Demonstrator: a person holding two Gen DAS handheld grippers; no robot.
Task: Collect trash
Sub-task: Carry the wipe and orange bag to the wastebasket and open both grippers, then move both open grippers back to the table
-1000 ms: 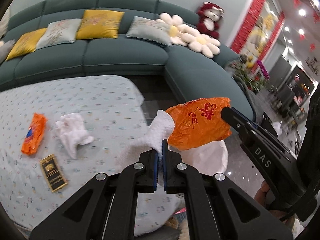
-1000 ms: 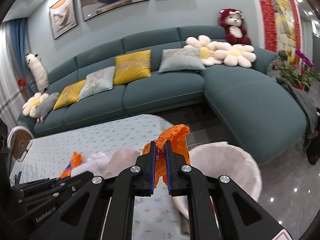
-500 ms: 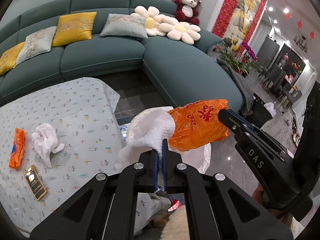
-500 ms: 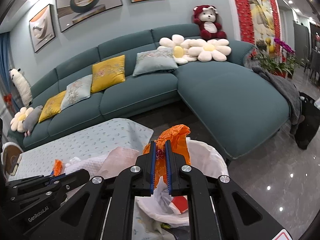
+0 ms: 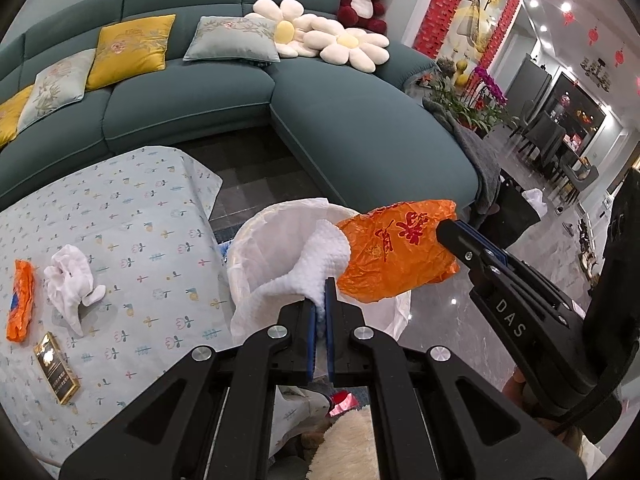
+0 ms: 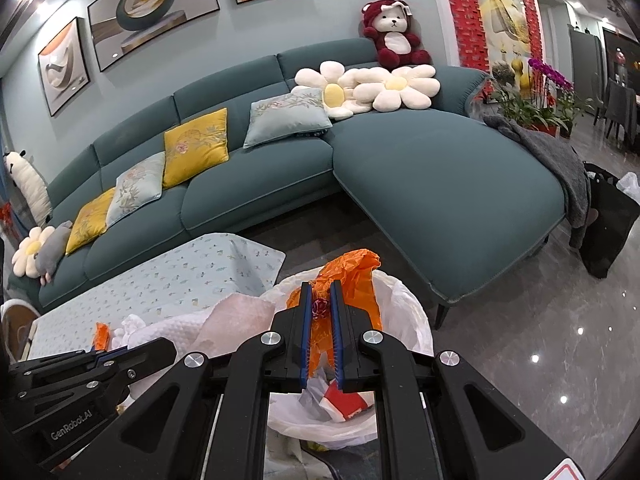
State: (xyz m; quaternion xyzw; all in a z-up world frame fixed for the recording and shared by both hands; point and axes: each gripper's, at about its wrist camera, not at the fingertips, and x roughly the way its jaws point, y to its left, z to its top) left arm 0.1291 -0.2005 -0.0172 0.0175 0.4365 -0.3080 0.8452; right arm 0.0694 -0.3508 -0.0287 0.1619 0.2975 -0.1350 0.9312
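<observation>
My left gripper (image 5: 320, 300) clamps a white quilted tissue (image 5: 320, 256); my right gripper (image 6: 320, 300) pinches a crinkled orange bag (image 6: 356, 280) above the white-lined bin (image 6: 416, 320), beside the floral-clothed table (image 5: 132, 216).

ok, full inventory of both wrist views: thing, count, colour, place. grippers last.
bin: 1, white liner, on floor by the table corner, trash already inside
paper towel: 1, white, in left gripper, over the bin
plastic bag: 1, orange with red print, in right gripper, over the bin
crumpled tissue: 1, white, on table
wrapper: 1, orange, on table, left of the tissue
small box: 1, black and gold, on table, near edge
table: 1, pale blue flowered cloth
sofa: 1, teal, behind table, with cushions
plush bear: 1, red and white, on sofa back
left gripper: 1, black, shut on towel
right gripper: 1, black, shut on bag
</observation>
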